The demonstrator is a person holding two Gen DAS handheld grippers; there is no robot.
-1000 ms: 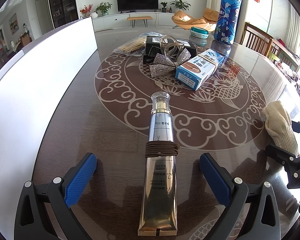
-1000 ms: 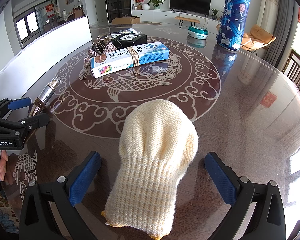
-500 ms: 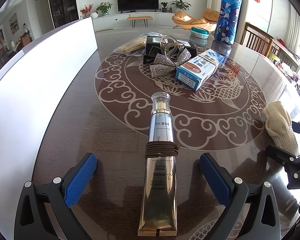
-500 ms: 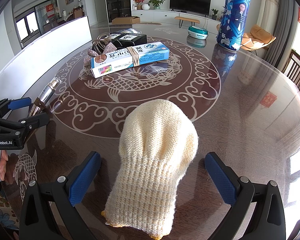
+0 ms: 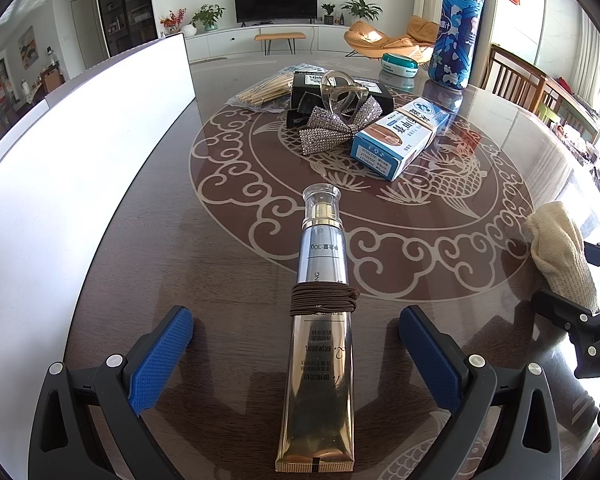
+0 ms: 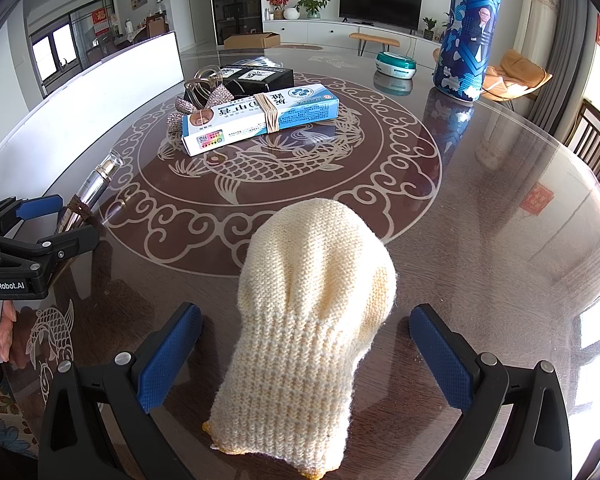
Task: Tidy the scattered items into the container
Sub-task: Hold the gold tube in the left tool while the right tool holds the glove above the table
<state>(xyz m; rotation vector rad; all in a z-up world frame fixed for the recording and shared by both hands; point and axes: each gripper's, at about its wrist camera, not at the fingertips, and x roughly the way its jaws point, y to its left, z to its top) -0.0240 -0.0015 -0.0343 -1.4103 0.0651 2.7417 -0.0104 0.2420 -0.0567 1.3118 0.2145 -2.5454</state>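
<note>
Left tongs (image 5: pixel 296 354) are sitting spread wide, straddling the gold tube (image 5: pixel 320 336) lying flat on the bench (image 5: pixel 236 240), not touching it. Right tongs (image 6: pixel 306 354) are also gaping, bracketing the knit glove (image 6: pixel 312 320), pads clear of it. Beyond the tube are lying the blue box (image 5: pixel 400 136) and sparkly bow (image 5: pixel 336 124); left of the tube the white container wall (image 5: pixel 80 152) is running along the bench edge. Likely the pre-grasp step: next move calls for squeezing shut on tube and glove, then lifting toward the container.
</note>
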